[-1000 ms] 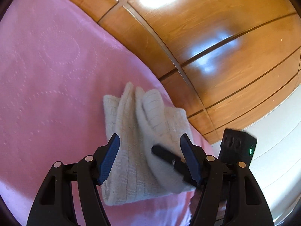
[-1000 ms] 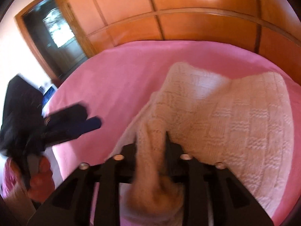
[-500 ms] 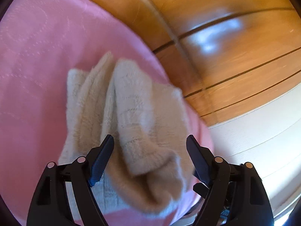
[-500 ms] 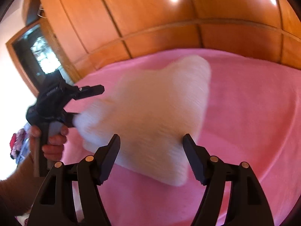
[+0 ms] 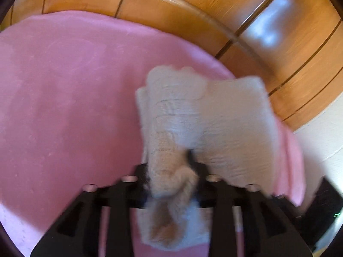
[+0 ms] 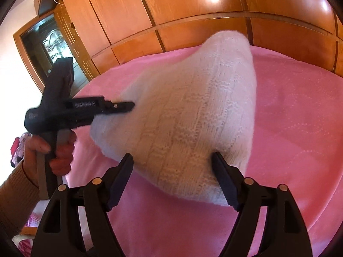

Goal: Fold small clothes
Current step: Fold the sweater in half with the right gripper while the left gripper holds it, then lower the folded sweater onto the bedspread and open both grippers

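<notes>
Wood-panelled wardrobe doors (image 6: 193, 2) back a bed covered by a pink blanket (image 6: 289, 111), the landmark for what follows. On the blanket lies a cream knitted garment (image 6: 188, 111), one part lifted into a peak toward the wardrobe. In the right wrist view, the right gripper (image 6: 173, 177) hovers at the garment's near edge; its fingers (image 6: 120, 177) stand wide apart, having just been opening, with the knit's edge lying between them but neither pad pressing on it. Left of the garment, a hand (image 6: 53, 150) in a tan sleeve (image 6: 15, 194) holds the left gripper's handle upright, its body reaching sideways to the knit's left edge. In the blurred left wrist view, the left gripper (image 5: 171, 167) has its fingers drawn in on a bunched fold of the garment (image 5: 193, 117), having just been closing, and the fold is clamped between them. Beyond the fold, the knit spreads flat toward the blanket's far-right edge (image 5: 287, 150).
</notes>
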Tool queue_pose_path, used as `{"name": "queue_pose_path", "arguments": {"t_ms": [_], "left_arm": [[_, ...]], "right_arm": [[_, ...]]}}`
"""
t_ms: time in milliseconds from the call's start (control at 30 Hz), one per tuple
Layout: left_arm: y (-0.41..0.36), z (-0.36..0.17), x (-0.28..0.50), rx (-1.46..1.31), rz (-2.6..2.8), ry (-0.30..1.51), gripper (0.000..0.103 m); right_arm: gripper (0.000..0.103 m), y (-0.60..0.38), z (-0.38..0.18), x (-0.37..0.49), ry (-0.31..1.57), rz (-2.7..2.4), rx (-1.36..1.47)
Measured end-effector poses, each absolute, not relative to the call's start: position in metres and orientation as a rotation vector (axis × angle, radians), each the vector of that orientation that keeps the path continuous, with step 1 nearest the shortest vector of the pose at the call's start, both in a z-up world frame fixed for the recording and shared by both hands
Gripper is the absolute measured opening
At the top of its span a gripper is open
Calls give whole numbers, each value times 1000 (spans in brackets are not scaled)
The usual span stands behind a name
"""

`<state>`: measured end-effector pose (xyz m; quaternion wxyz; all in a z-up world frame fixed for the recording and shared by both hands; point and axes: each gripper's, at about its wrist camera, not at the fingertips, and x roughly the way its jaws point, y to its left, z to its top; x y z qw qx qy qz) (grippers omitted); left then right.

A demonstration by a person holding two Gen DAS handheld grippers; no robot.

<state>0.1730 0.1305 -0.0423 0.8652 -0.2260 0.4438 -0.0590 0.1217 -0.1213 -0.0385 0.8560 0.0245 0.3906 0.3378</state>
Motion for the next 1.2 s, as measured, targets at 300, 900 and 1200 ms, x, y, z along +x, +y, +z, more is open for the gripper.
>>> {"name": "queue_pose_path", "arguments": {"t_ms": [300,900,1200], "left_arm": [[152,-51,169,-503,-81,903,81],[138,-55,169,-720,-501,830,34],[-8,-2,200,-553,-767,824,34]], "right_arm": [[98,-184,-14,169,817,675,300],[54,-173,-26,218,898,820,421],[54,-320,15,178,713,603,460]]}}
